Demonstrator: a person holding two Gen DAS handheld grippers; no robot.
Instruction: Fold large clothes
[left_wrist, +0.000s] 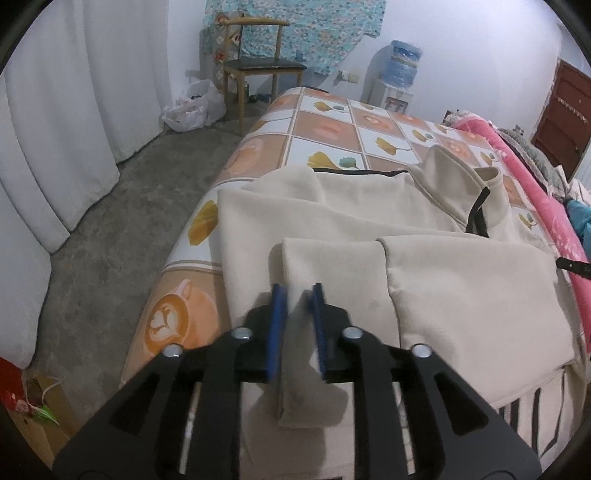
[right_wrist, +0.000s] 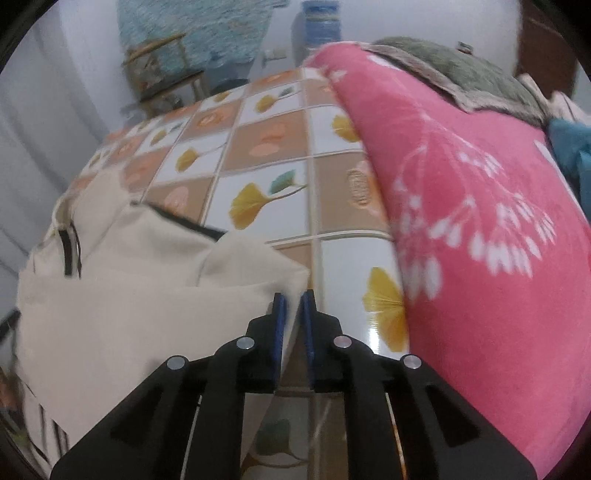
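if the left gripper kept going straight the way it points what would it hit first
Most likely the folded cream sleeve of the cream garment: the left gripper points down at it, and the strip already runs between its fingers. Whether the pads touch it is unclear.

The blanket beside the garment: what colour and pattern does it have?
Pink blanket with white leaf-like sprays; clearest in the right wrist view.
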